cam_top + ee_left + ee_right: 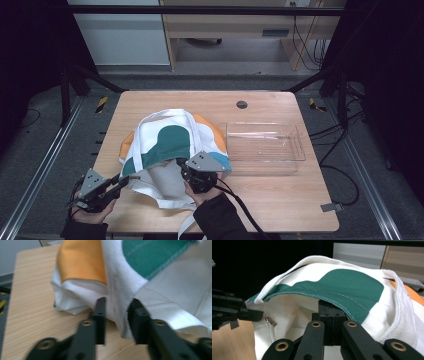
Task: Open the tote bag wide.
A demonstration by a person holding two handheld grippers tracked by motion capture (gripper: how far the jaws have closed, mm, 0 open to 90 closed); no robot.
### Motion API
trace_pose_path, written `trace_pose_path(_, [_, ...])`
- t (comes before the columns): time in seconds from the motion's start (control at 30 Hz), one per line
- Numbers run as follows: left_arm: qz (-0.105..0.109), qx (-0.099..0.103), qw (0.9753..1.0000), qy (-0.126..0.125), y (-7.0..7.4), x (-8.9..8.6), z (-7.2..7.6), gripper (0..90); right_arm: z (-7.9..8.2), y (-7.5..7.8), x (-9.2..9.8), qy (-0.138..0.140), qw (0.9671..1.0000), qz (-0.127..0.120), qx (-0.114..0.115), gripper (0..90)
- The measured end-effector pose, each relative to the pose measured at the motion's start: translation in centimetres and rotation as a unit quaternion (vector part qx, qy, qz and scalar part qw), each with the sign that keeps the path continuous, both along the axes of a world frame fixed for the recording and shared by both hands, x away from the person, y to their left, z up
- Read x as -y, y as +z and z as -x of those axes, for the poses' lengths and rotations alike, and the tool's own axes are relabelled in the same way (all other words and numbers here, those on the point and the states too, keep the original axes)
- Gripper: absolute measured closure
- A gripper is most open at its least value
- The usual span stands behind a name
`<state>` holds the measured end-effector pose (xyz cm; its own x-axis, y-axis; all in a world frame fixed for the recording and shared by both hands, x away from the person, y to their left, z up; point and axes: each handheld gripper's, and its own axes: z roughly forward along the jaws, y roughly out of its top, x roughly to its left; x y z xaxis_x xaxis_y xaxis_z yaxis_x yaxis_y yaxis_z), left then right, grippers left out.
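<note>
Your right gripper [331,315] clamps tote bag [167,145] upper rim at frame centre; left gripper [116,312] narrowly parted around rim fold, lower left.

A tote bag [172,145] lies on the table [280,200], left of the table's middle, its mouth toward the person. A tray [264,145] sits just to the right of the bag, touching or nearly touching it. A small round grommet [242,104] is set in the table behind the tray, near the far edge. The left hand-held gripper [131,178] is at the bag's near left corner; the right hand-held gripper [181,164] is at the mouth's upper edge, right of the left one. A strap [186,227] trails off the near table edge.
</note>
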<state>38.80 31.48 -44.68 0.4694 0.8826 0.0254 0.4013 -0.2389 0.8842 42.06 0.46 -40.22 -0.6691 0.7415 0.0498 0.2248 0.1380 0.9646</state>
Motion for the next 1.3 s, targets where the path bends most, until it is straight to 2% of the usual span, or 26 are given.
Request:
trace_pose_path(0.03, [0.017, 0.005, 0.9998, 0.002, 0.2, -0.3, 0.1, 58.0, 0.0, -0.1, 0.1, 0.0, 1.0, 0.0, -0.001, 90.0])
trace_pose_path(0.1, [0.021, 0.01, 0.9997, 0.005, 0.3, -0.4, 0.2, 47.9, 0.0, -0.2, 0.0, -0.001, 1.0, 0.0, -0.001, 90.0])
trace_pose_path(0.13, [0.025, 0.012, 0.9996, 0.006, 0.4, -0.4, 0.3, 47.9, 0.0, -0.2, 0.0, -0.001, 1.0, 0.0, -0.001, 90.0])
trace_pose_path(0.2, [0.032, 0.017, 0.9993, 0.01, 0.7, -0.5, 0.5, 41.0, 0.0, -0.1, 0.0, 0.0, 1.0, 0.001, -0.002, 90.0])
trace_pose_path(0.23, [0.039, 0.017, 0.999, 0.014, 0.9, -0.5, 0.6, 33.2, -0.1, -0.1, 0.0, 0.0, 1.0, 0.0, -0.002, 90.0])
trace_pose_path(0.37, [0.041, 0.018, 0.9986, 0.03, 1.4, -0.3, 0.8, 22.7, -0.1, 0.0, 0.0, -0.001, 1.0, 0.0, -0.004, 90.0])
trace_pose_path(0.43, [0.042, 0.025, 0.9983, 0.032, 1.8, -0.1, 1.0, 19.4, -0.1, 0.0, 0.0, -0.001, 1.0, 0.0, -0.004, 90.0])
trace_pose_path(0.8, [0.04, 0.044, 0.998, 0.018, 3.5, 0.9, 1.5, 16.6, -0.2, 0.2, 0.0, -0.002, 1.0, 0.002, -0.005, 90.0])
trace_pose_path(1.3, [0.024, 0.057, 0.998, -0.011, 5.8, 2.9, 0.4, 16.9, -0.2, 0.7, 0.0, -0.005, 1.0, 0.001, -0.003, 90.0])
